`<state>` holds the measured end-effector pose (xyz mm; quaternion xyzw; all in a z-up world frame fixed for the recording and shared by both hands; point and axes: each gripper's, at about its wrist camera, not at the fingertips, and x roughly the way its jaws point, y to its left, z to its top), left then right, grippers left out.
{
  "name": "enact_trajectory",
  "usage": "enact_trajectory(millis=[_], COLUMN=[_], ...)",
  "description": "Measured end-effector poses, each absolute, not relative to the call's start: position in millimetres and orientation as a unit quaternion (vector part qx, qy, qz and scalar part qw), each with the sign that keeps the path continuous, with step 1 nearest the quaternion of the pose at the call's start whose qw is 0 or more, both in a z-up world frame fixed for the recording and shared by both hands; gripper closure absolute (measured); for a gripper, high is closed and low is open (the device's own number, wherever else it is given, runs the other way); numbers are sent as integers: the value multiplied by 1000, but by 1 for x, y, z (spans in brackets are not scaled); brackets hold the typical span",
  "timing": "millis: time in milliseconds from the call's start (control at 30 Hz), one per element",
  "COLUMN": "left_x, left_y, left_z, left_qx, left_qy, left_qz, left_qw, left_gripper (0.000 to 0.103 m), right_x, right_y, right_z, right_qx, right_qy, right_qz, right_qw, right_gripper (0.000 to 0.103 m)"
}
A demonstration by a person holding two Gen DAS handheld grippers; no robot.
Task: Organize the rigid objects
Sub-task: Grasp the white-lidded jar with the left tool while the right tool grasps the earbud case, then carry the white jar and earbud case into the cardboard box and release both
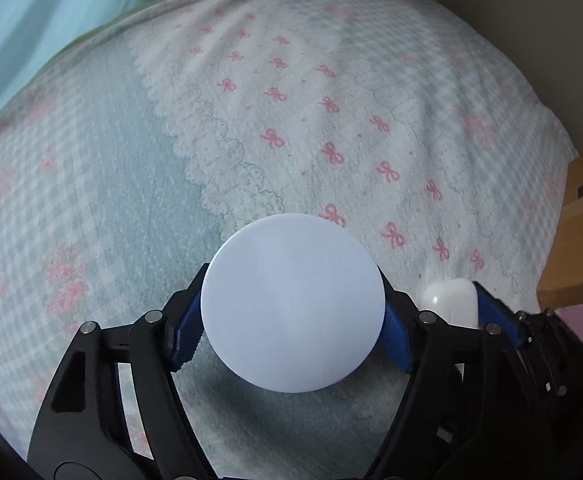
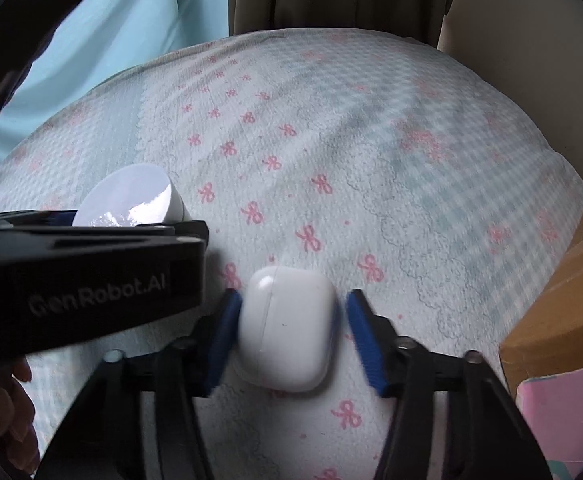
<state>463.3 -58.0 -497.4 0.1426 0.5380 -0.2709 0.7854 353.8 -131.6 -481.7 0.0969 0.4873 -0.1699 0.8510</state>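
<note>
On my left wrist view, the left gripper [image 1: 293, 320] has its blue pads [image 1: 185, 330] against both sides of a round white puck [image 1: 293, 304], so I read it as clamped on that disc, which sits low over the bedspread [image 1: 251, 128] with its flat face toward the camera. The bedspread is pale blue check with pink bows.

On my right wrist view, the right gripper [image 2: 289, 330] straddles a white earbud case [image 2: 287, 328] lying on the same cloth. The left pad touches the case's side, but I see a sliver of cloth between the case and the right pad, so I call it not yet gripping. The left gripper's black body [image 2: 91, 280] sits just beside it, and a cardboard box [image 2: 563, 292] stands at the bed's right edge
</note>
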Motion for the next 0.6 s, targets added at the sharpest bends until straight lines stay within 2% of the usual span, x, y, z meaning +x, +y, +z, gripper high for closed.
enact_trajectory(millis=[333, 600], left_x=[461, 440], left_y=[-50, -25], left_z=[-490, -451], left_qx=[136, 109], left_qy=[537, 528], left_qz=[-269, -259], left_qw=[788, 801], left_gripper=[33, 33], right_x=[352, 335], right_y=[-136, -137], right_z=[-476, -449], right_qx=[102, 114], right_qy=[491, 486], right_qz=[-152, -130], right_qw=[852, 857], right_gripper=[59, 61])
